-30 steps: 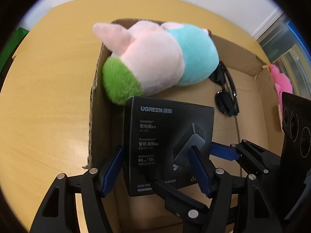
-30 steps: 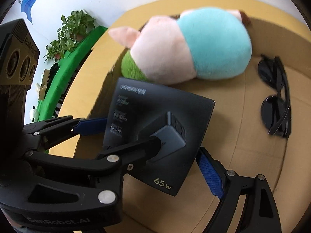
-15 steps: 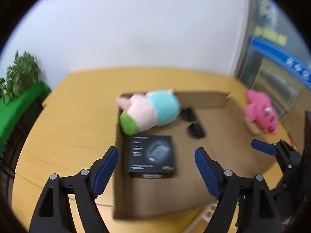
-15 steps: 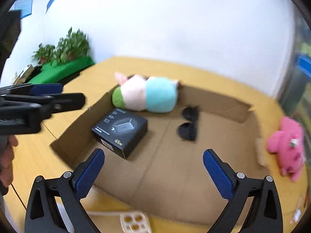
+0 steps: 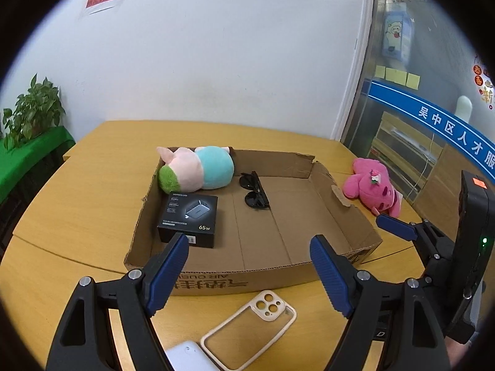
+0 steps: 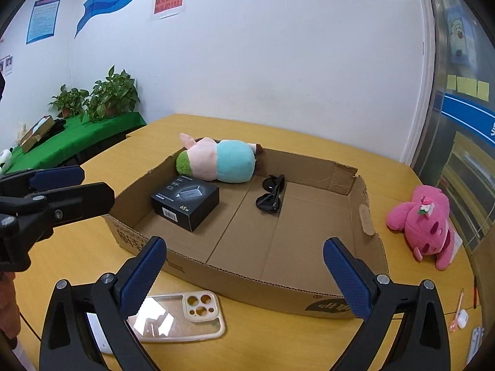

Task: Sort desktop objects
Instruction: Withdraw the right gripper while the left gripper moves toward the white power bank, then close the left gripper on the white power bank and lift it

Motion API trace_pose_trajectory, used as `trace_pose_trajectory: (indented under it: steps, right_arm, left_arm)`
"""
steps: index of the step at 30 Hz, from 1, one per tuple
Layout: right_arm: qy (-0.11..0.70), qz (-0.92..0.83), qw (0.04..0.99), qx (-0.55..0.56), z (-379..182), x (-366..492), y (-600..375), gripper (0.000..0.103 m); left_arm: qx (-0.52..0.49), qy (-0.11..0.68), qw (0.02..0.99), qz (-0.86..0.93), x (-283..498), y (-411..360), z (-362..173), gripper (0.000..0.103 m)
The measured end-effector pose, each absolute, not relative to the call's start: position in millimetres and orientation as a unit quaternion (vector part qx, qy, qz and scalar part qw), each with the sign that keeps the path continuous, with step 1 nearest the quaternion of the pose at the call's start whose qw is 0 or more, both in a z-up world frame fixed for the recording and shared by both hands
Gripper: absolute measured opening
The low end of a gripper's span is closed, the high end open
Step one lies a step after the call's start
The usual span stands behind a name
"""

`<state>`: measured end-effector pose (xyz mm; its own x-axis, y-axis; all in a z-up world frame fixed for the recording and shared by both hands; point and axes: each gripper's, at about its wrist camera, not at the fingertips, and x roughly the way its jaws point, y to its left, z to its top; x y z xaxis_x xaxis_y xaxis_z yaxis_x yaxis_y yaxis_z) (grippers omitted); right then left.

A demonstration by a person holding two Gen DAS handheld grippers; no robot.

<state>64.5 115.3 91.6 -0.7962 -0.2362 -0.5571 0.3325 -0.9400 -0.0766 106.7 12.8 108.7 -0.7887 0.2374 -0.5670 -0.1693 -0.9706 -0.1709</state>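
Observation:
A shallow cardboard box lies on the yellow table. Inside it are a pink-and-blue plush, a black charger box and black sunglasses. My left gripper is open and empty, held back above the box's near edge. My right gripper is open and empty, also in front of the box. A clear phone case lies on the table just below both grippers. A pink plush lies right of the box.
A white device lies at the near table edge beside the phone case. Small white earbuds and a pink item lie at the right. Potted plants stand on a green-covered bench at the left. A white wall is behind the table.
Both grippers let go of the black charger box, which now rests in the cardboard box, and pulled back and up away from it. Both now stand open in front of the box.

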Motion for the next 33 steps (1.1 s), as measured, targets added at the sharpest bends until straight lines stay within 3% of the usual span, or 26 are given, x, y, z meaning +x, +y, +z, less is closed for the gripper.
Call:
trace_pose_trajectory:
  steps: [6,10,16,22,33]
  right_arm:
    - [0.069,-0.931,0.197,0.301,72.3,66.6,127.7,0.103]
    - [0.069,-0.896,0.251,0.360,22.4,61.8,133.1,0.103]
    - [0.043,-0.850,0.295,0.434,-37.2,45.9,124.1,0.091]
    - [0.022,-0.824,0.328,0.462,-59.2,30.1,110.7,0.085]
    - [0.048,-0.782,0.401,0.476,-55.7,99.8,116.3,0.091]
  left_arm:
    - [-0.335,-0.059,0.097,0.935,111.8,13.8,86.6,0.081]
    - [-0.389,-0.069,0.094,0.914,116.1,11.8,45.7,0.081]
    - [-0.462,-0.085,0.093,0.878,125.7,7.9,-16.7,0.081]
    - [-0.485,-0.080,0.080,0.867,132.9,3.6,-40.4,0.081]
    - [-0.497,-0.040,0.068,0.864,154.4,-33.2,-45.0,0.081]
